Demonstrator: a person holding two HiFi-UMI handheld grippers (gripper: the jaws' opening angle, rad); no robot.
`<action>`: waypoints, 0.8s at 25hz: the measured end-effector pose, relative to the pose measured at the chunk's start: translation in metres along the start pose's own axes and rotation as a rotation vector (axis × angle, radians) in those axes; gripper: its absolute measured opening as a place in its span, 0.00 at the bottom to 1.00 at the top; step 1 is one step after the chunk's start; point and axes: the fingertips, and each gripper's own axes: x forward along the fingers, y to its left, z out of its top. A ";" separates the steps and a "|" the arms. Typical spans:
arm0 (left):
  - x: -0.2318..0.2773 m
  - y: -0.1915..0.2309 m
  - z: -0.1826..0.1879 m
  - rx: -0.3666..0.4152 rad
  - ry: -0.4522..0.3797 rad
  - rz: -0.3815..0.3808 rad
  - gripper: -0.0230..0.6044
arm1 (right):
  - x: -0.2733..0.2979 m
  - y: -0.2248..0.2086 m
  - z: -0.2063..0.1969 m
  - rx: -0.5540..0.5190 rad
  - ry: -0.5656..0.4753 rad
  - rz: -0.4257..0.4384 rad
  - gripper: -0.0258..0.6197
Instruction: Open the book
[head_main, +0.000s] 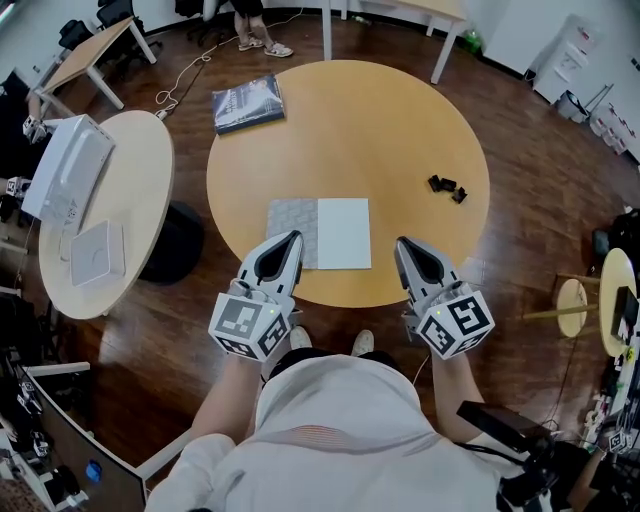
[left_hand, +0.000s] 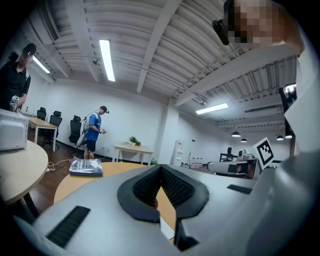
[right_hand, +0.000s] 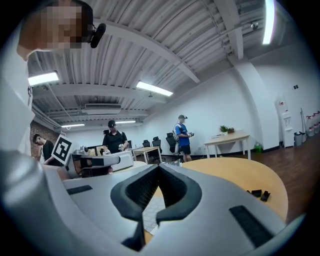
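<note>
The book (head_main: 320, 233) lies open at the table's (head_main: 400, 130) 6 o'clock. The left gripper (head_main: 295, 238) and right gripper (head_main: 401, 243) have their jaws together and empty.

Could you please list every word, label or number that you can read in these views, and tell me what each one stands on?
No text can be read in any view.
Dark closed book at the far edge of the round wooden table: cover print too small and blurred to read.
Open book, grey patterned left page, white right page: no legible words.
Black-and-white marker cubes: coded squares only, no words.
</note>
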 end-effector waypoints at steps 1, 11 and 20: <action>0.000 0.000 0.001 0.000 -0.003 -0.001 0.05 | 0.000 0.001 0.001 -0.004 -0.001 0.001 0.04; -0.006 0.009 -0.001 -0.008 0.013 0.017 0.05 | 0.003 0.007 0.004 -0.021 0.003 0.012 0.04; -0.007 0.011 -0.003 -0.013 0.017 0.013 0.05 | 0.007 0.008 0.000 -0.026 0.010 0.014 0.04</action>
